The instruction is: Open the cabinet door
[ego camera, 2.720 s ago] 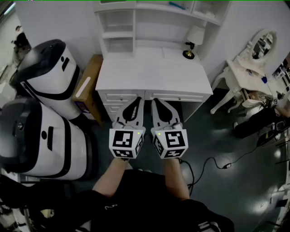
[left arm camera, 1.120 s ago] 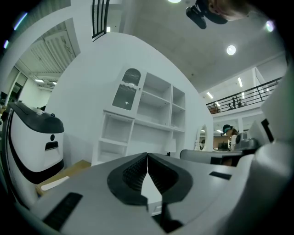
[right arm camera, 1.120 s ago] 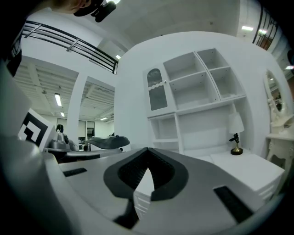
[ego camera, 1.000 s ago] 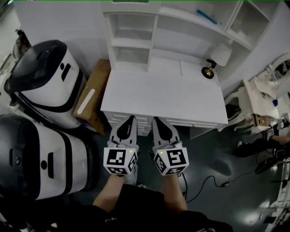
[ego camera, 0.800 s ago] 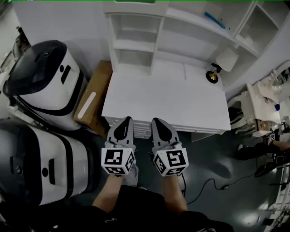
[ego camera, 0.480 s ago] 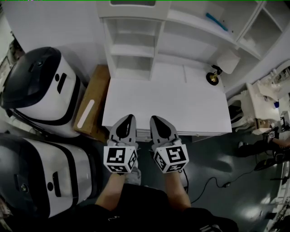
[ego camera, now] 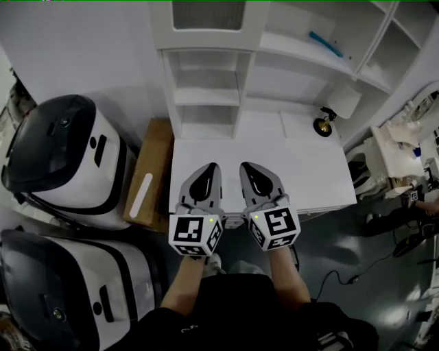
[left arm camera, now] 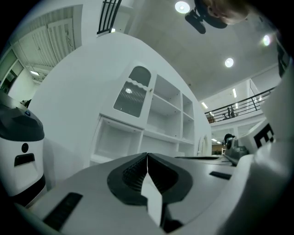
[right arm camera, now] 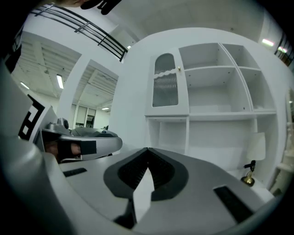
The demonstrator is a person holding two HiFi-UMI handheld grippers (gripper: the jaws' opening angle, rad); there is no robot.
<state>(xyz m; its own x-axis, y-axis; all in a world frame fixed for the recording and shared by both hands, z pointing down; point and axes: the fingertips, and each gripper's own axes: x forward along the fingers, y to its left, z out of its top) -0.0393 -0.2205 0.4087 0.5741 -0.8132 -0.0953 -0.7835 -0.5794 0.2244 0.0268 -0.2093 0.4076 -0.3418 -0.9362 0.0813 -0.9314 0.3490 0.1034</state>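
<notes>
The cabinet door, white with an arched, frosted pane, is closed at the top left of the white desk hutch. It also shows in the left gripper view, the door being up and ahead, and in the right gripper view the door has a small knob on its right edge. My left gripper and right gripper are side by side over the desk's front edge, pointing level at the hutch. Both are shut and empty, well short of the door and below it.
The white desk top carries a small lamp at its back right. Open shelves sit under the door. Two large white-and-black machines and a cardboard box stand to the left. A white vanity is to the right.
Both grippers have moved forward and slightly up, from in front of the desk drawers to over the desk's edge. The cabinet door has come into the head view. Jaws stay shut.
</notes>
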